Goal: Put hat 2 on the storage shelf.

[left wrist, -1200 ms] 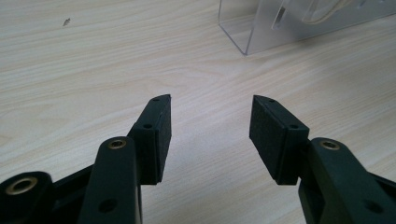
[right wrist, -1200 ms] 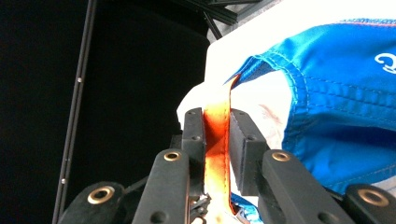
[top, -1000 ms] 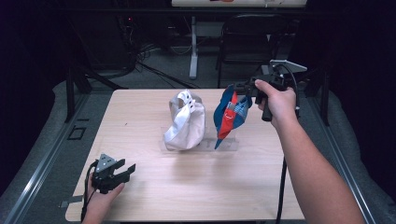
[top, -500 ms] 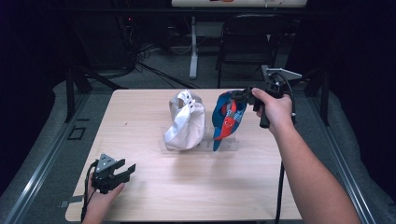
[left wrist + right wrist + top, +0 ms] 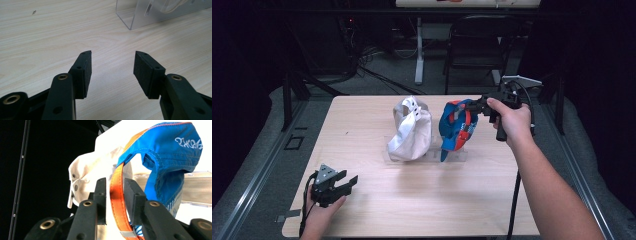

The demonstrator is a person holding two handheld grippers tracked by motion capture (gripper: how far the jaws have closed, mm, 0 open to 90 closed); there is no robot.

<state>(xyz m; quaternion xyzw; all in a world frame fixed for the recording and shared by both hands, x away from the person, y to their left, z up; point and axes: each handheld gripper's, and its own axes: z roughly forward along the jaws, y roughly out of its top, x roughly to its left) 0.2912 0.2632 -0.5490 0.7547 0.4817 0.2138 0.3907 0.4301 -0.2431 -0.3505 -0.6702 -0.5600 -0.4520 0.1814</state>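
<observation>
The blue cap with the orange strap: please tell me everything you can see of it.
The blue fabric cap with the orange strap stands upright at the right end of a clear plastic stand, beside a white fabric cap. It has red and orange trim, light stitching and white lettering on one panel. Its orange back strap ends in a small metal piece and runs between the two pads of the right claw, which look not fully closed on it.

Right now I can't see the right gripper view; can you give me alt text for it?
The right tongs straddle the orange strap of a blue cap, jaws close on either side of it. A white cap sits behind, left of the blue one, against a dark background.
</observation>
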